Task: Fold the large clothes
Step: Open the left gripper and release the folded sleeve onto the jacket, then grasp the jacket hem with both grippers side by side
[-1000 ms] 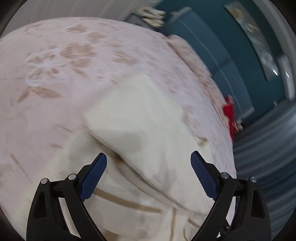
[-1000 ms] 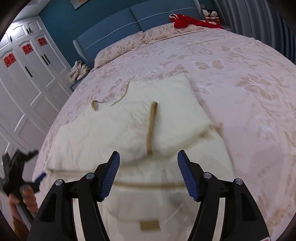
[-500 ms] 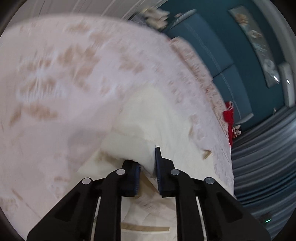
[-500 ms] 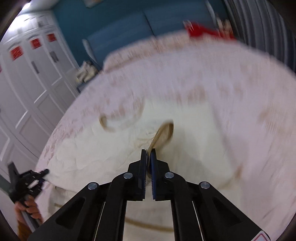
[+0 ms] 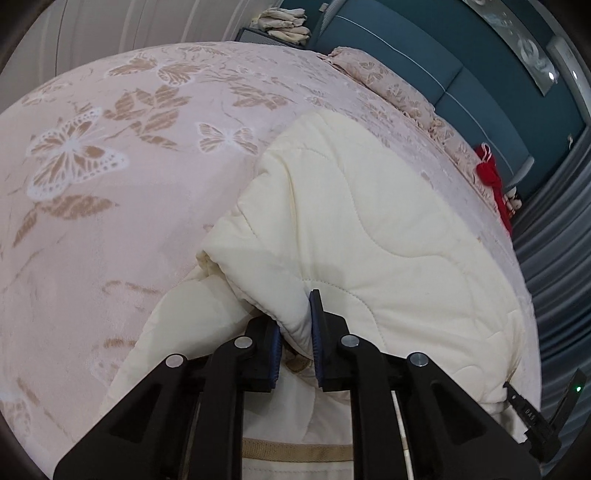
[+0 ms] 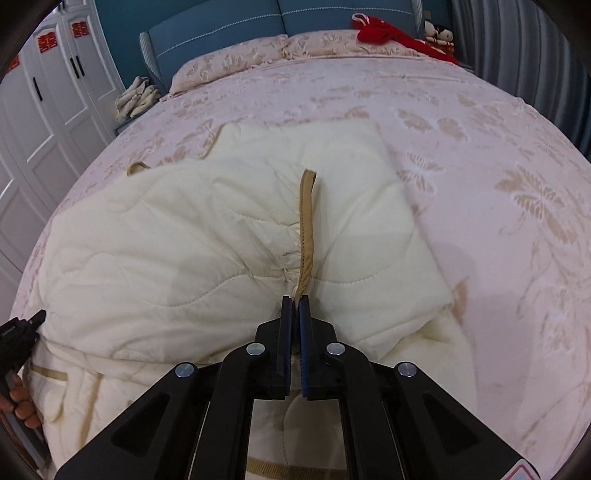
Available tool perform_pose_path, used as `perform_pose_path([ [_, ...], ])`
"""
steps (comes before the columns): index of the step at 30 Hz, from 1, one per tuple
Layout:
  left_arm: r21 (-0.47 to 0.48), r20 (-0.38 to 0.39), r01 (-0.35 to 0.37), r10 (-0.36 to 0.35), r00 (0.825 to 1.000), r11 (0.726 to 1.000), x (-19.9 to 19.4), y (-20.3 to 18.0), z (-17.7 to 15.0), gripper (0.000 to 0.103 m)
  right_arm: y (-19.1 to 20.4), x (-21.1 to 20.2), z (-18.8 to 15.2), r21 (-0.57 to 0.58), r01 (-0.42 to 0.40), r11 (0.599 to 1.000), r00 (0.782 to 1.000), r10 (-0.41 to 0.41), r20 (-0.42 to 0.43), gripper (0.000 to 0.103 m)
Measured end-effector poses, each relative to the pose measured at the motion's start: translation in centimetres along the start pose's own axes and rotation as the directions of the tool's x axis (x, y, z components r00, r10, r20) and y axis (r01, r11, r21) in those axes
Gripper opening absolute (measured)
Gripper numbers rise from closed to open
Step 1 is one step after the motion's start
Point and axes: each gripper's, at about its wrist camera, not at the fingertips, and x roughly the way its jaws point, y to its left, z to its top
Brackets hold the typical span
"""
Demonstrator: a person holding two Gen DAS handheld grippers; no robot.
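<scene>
Left gripper [image 5: 295, 325] had just clamped a thick fold of the cream quilted garment [image 5: 369, 229], right gripper [image 6: 294, 317] pinched nearly shut on its tan trim [image 6: 306, 221], probably a hem.

We see a cream quilted garment [image 6: 229, 236] of matt padded cloth, stitched in wavy lines, with a smooth tan binding strip [image 6: 306, 225] that has a slight sheen. Under it lies a pale pink bedspread [image 5: 110, 155], soft matt fabric woven with tan leaves and white butterflies. The left gripper [image 5: 295, 328] and right gripper [image 6: 294, 314] look like matt black plastic with bright metal rivets and textured dark blue pads. The headboard [image 6: 229, 26] seems smooth blue upholstery. The wardrobe doors [image 6: 55, 92] are satin white.
</scene>
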Motion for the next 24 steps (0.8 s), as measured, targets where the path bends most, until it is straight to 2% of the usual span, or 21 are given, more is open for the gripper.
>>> perform_pose_path([
  [3, 0.019, 0.011, -0.011, 0.01, 1.0, 1.0, 0.1, -0.2, -0.5, 0.015, -0.1, 0.5, -0.1, 0.005, 0.003, 1.0, 1.0, -0.003, -0.008, 0.001],
  [6, 0.028, 0.003, -0.019, 0.019, 1.0, 0.999, -0.1, -0.3, -0.3, 0.018, -0.3, 0.2, 0.4, 0.025, -0.008, 1.0, 0.999, 0.009, -0.035, 0.006],
  [7, 0.05, -0.014, -0.04, 0.041, 0.999, 0.998, -0.7, -0.6, 0.0, 0.026, -0.4, -0.5, 0.8, 0.035, 0.009, 0.999, 0.999, -0.008, -0.047, 0.016],
  [8, 0.071, -0.027, -0.066, 0.069, 0.997, 0.995, -1.4, -0.9, 0.3, 0.044, -0.4, -1.3, 1.1, 0.041, 0.03, 0.999, 0.998, -0.028, -0.05, 0.034],
  [9, 0.098, -0.034, -0.096, 0.1, 0.994, 0.991, -2.7, -1.3, 0.7, 0.053, -0.1, -3.0, 1.4, 0.041, 0.077, 0.996, 0.997, -0.076, -0.032, 0.045],
  [10, 0.115, -0.002, -0.108, 0.108, 0.994, 0.988, -4.7, -1.7, 1.1, 0.068, 0.5, -5.3, 1.4, 0.03, 0.125, 0.992, 0.992, -0.126, 0.031, 0.062],
  [11, 0.125, 0.052, -0.112, 0.106, 0.993, 0.986, -6.5, -2.1, 1.3, 0.083, 1.5, -7.8, 1.4, 0.012, 0.146, 0.989, 0.982, -0.147, 0.122, 0.072],
  [13, 0.157, 0.19, -0.132, 0.101, 0.977, 0.979, -10.1, -3.8, 1.5, 0.097, 3.6, -10.4, 1.0, -0.031, 0.129, 0.991, 0.97, -0.12, 0.213, 0.078],
  [14, 0.176, 0.209, -0.144, 0.106, 0.972, 0.974, -10.5, -4.7, 1.5, 0.097, 5.0, -10.7, 1.0, -0.061, 0.106, 0.992, 0.972, -0.091, 0.215, 0.078],
  [16, 0.251, 0.189, -0.164, 0.117, 0.975, 0.954, -9.9, -7.1, 1.3, 0.097, 8.5, -9.8, 0.5, -0.131, 0.033, 0.991, 0.987, -0.011, 0.161, 0.074],
  [18, 0.31, 0.162, -0.198, 0.154, 0.975, 0.93, -8.5, -8.8, 0.3, 0.097, 11.0, -8.2, -0.2, -0.173, -0.011, 0.985, 0.993, 0.031, 0.112, 0.057],
  [19, 0.336, 0.153, -0.21, 0.167, 0.974, 0.918, -7.7, -9.4, -0.3, 0.096, 12.1, -7.3, -0.5, -0.189, -0.021, 0.982, 0.996, 0.038, 0.085, 0.043],
  [20, 0.365, 0.15, -0.222, 0.178, 0.973, 0.904, -6.7, -10.0, -1.2, 0.093, 12.8, -6.4, -0.9, -0.195, -0.037, 0.98, 0.997, 0.05, 0.062, 0.034],
  [22, 0.41, 0.126, -0.229, 0.194, 0.973, 0.883, -5.0, -10.7, -2.5, 0.084, 13.8, -4.7, -1.7, -0.191, -0.057, 0.98, 0.997, 0.064, 0.031, 0.025],
  [23, 0.42, 0.108, -0.226, 0.198, 0.974, 0.879, -4.3, -10.7, -2.9, 0.077, 14.0, -4.1, -2.0, -0.192, -0.057, 0.98, 0.998, 0.062, 0.021, 0.02],
  [24, 0.424, 0.085, -0.22, 0.203, 0.976, 0.879, -3.6, -10.7, -3.3, 0.074, 14.2, -3.3, -2.3, -0.195, -0.051, 0.98, 0.999, 0.053, 0.007, 0.017],
])
